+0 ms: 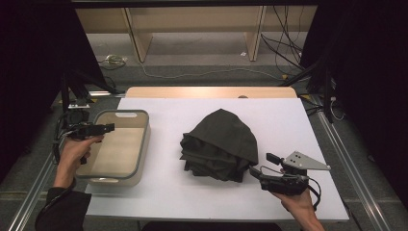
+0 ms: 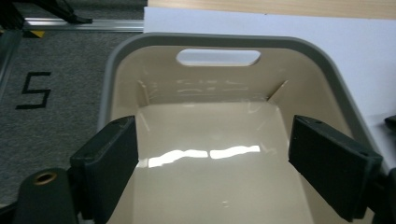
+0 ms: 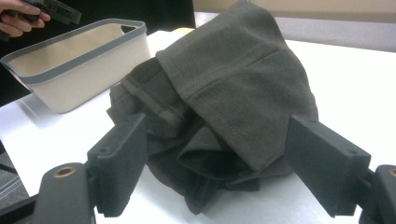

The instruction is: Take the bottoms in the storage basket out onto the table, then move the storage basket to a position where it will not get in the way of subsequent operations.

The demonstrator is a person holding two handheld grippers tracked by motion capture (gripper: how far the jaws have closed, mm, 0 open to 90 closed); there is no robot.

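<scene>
A crumpled dark grey garment (image 1: pixel 220 144) (image 3: pixel 224 102) lies heaped on the white table top (image 1: pixel 192 192), right of centre. A beige plastic bin with a grey rim (image 1: pixel 139 144) (image 2: pixel 219 42) (image 3: pixel 74 44) stands at the table's left edge and is empty. My left gripper (image 1: pixel 109 127) (image 2: pixel 229 158) hovers over the bin's left rim, jaws open, nothing between them. My right gripper (image 1: pixel 262 163) (image 3: pixel 224 172) is held low just right of the garment, pointing at it, jaws open and apart from the cloth.
A bare wooden strip (image 1: pixel 211 91) runs along the table's far edge. Beyond it the floor holds cables (image 1: pixel 202 73) and wooden furniture legs (image 1: pixel 137 43). Metal rails (image 1: pixel 351 168) flank the table on both sides. A floor mark "5" (image 2: pixel 33 91) lies left of the bin.
</scene>
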